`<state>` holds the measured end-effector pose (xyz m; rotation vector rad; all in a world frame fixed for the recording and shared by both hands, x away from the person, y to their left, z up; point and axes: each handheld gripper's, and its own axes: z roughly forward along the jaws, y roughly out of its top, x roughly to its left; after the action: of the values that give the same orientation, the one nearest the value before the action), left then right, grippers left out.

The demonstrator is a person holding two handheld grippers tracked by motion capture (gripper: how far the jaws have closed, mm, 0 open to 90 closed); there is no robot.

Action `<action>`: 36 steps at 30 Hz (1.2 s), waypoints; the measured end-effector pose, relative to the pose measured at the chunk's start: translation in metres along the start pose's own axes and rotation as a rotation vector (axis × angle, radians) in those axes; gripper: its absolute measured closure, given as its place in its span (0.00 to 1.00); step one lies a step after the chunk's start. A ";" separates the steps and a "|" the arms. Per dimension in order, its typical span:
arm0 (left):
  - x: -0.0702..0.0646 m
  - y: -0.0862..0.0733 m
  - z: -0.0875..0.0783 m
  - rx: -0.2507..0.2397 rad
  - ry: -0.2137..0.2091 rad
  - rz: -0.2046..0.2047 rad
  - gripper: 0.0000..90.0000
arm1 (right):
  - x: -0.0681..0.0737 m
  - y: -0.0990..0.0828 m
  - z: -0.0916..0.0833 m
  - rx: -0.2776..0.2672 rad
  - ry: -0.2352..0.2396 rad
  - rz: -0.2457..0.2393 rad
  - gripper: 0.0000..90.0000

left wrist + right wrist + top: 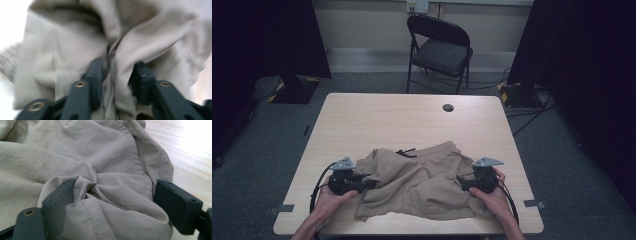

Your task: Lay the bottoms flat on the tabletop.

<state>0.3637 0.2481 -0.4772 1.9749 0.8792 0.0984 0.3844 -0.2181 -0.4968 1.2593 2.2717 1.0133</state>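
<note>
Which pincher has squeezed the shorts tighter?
The left gripper: its jaws pinch a thin fold of the shorts. The right gripper stands wide around a bigger bunch.

Light wood tabletop [362,120], rounded corners, dark round grommet hole [448,107] near far edge. Black folding chair [439,47] beyond tabletop, on grey carpet [277,145], facing table. Black curtains [267,35] at both far sides. Wall outlet [417,5] behind chair; cables [532,107] across floor at right. Yellow-black striped tape [507,94] on stand base. Small tape patches [533,203] on near tabletop corners.
</note>
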 end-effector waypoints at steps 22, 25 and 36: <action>0.057 0.050 0.060 0.018 0.110 -0.176 0.28 | -0.001 -0.001 0.001 -0.012 0.013 -0.008 0.19; 0.053 0.044 0.065 0.046 0.114 -0.142 0.42 | -0.002 -0.001 0.001 -0.015 0.015 -0.014 0.19; 0.001 0.059 0.016 -0.092 -0.022 0.034 0.91 | -0.002 0.000 0.001 -0.015 0.013 -0.015 0.19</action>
<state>0.4027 0.2195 -0.4396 1.9025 0.8129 0.1344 0.3860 -0.2193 -0.4982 1.2313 2.2760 1.0337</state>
